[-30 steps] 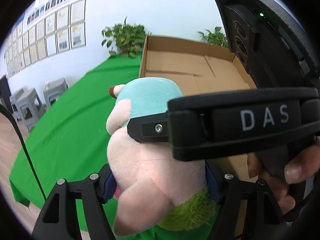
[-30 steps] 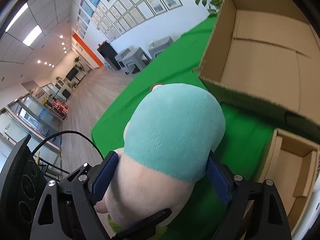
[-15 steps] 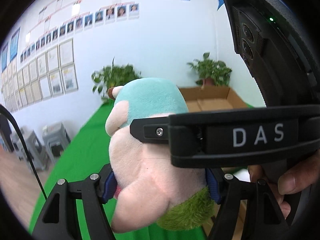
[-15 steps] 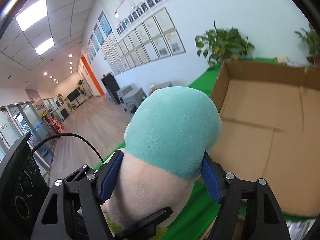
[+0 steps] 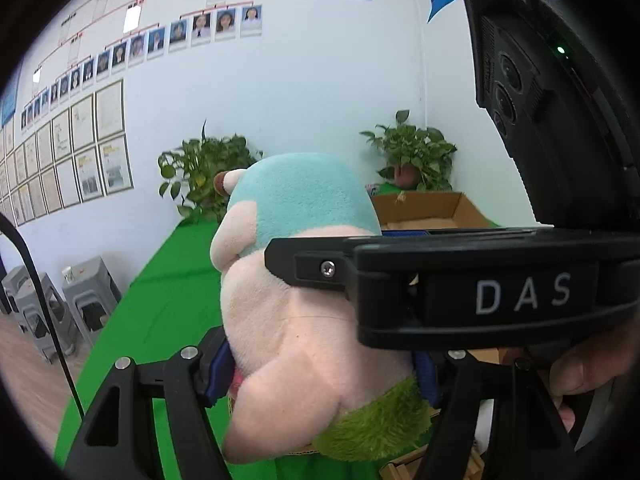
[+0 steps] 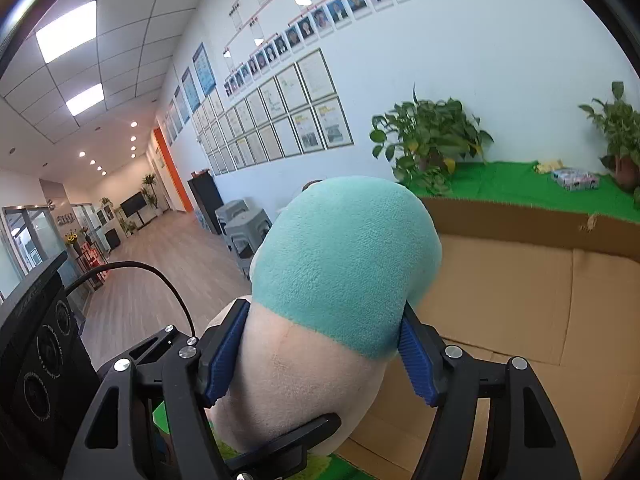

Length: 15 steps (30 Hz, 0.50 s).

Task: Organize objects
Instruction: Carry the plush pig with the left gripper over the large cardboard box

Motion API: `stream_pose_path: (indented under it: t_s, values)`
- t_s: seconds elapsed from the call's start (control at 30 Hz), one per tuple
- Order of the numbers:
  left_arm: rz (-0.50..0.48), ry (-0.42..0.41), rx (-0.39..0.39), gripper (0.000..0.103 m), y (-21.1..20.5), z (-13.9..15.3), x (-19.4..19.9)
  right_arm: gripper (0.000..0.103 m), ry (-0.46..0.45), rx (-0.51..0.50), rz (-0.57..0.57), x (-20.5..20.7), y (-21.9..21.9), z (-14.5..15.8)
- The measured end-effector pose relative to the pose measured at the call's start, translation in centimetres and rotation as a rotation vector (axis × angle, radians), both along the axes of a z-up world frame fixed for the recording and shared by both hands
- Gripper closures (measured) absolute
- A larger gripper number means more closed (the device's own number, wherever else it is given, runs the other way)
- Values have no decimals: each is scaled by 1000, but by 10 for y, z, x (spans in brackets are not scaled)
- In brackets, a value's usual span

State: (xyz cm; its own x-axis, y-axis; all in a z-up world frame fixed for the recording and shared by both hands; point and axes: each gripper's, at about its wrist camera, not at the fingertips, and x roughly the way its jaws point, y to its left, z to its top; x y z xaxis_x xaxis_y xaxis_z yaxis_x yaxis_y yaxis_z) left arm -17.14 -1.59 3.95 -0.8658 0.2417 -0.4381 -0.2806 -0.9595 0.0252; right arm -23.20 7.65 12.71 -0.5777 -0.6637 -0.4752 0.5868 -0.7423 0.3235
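Note:
A plush toy (image 5: 296,304) with a teal top, pale pink body and green fuzzy base is held by both grippers at once. My left gripper (image 5: 320,364) is shut on its lower body. My right gripper (image 6: 320,352) is shut on it just below the teal part (image 6: 348,256). The right gripper's black body marked DAS (image 5: 496,288) crosses the left wrist view in front of the toy. A large open cardboard box (image 6: 532,304) lies just beyond the toy on the green table (image 5: 168,292); its far wall shows in the left wrist view (image 5: 428,208).
Potted plants (image 6: 432,140) (image 5: 412,156) stand at the table's far edge by the white wall. A small printed packet (image 6: 574,179) lies on the green cloth behind the box. Grey stools (image 5: 84,300) stand on the floor to the left. A smaller cardboard piece (image 5: 404,466) lies below.
Both grippers have tilted upward with the toy, so the wall fills more of the views. The box now sits lower and closer in the right wrist view.

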Motion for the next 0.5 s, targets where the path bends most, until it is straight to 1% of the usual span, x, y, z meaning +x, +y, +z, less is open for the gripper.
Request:
stream_pose_path:
  t_s: [0.07,0.13,0.3,0.4,0.5]
  values:
    - [8,-34,2,32,3,-12,1,35,-36,2,7,-15,-4,-27]
    - [20,-71,1,32,3,-27,-2,35,-70,5,20,-28,-6,-45]
    - [42,-136,2,32,-1,-43,-15,35,-141,5,43,-54,-21,-103]
    - [47,-169,10,32,-4,-51,-23,36,-169,21,40,-60,-29,-134]
    - [64,-193,9,31,-2,-59,-25,36,-191,29,44,-76,-39,-152]
